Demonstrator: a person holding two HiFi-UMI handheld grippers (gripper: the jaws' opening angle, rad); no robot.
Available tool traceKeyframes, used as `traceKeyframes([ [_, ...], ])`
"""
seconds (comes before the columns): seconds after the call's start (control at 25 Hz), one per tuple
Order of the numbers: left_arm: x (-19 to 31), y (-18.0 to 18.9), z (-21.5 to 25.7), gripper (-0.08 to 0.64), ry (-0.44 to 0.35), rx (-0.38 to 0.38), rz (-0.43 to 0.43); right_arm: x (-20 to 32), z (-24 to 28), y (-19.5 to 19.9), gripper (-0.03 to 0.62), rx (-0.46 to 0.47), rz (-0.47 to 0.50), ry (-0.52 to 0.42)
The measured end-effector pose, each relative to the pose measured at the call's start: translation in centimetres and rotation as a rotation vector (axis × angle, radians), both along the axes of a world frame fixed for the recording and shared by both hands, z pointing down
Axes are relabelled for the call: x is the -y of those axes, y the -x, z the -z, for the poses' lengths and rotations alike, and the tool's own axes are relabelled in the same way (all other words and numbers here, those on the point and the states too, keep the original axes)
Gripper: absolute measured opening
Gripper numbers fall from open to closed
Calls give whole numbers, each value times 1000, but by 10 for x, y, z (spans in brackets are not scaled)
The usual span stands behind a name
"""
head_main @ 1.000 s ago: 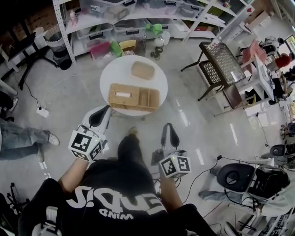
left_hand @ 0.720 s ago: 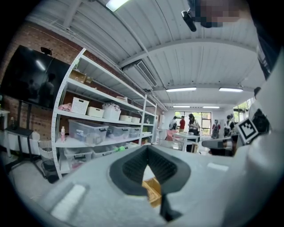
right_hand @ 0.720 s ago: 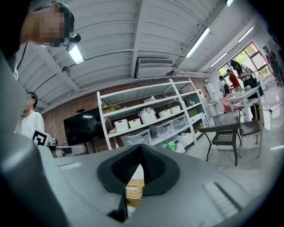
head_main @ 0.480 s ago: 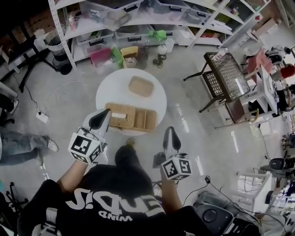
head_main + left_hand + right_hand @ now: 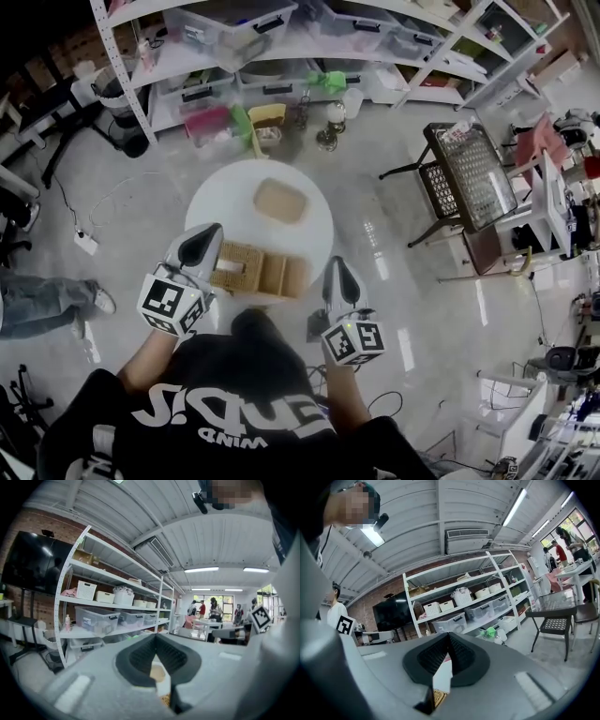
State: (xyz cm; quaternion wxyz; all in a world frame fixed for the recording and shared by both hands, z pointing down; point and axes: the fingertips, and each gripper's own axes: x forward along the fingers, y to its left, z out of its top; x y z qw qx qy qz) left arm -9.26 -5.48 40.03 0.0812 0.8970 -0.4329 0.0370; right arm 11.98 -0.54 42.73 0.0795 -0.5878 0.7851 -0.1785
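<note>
A round white table [image 5: 225, 202] carries a tan oblong pad [image 5: 280, 200] at its far side and a wicker compartment tray [image 5: 267, 272] at its near edge. My left gripper [image 5: 207, 231] hovers over the tray's left end, jaws shut and empty. My right gripper [image 5: 333, 263] hangs just right of the tray by the table's rim, also shut and empty. In the left gripper view the left gripper [image 5: 155, 637] points level at the shelves, with the pad [image 5: 156, 672] showing under its jaws. Below the right gripper [image 5: 449, 635] a wicker corner [image 5: 437, 697] peeks out.
White shelving with plastic bins [image 5: 234, 28] stands beyond the table, with a yellow box [image 5: 267, 116] and small items on the floor before it. A black mesh chair [image 5: 466, 157] is at the right. Someone's legs [image 5: 42, 302] and a power strip [image 5: 86, 243] lie at the left.
The table and tray have come closer. Both grippers, earlier short of the table, now reach its near edge beside the tray. Jaws stay shut.
</note>
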Motion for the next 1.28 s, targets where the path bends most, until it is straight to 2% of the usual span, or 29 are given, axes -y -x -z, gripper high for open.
traceKeyframes([
  [0.2,31,-19,1,2,-10,10,31,32,-2,-12,0,-23,50,5],
  [0.52,63,-31,6,2,-23,10,35,67,-3,-14,0,11,85,-5],
  [1.0,94,-27,9,2,-13,12,-70,81,9,-18,0,-1,-27,-25],
  [1.12,99,-31,3,2,-4,9,-83,85,6,-17,0,-5,-29,-17],
  [1.2,100,-35,-1,2,2,8,-94,88,4,-16,34,-6,-14,-9],
  [1.28,100,-40,-2,2,6,9,-104,89,2,-17,39,-6,-5,-6],
])
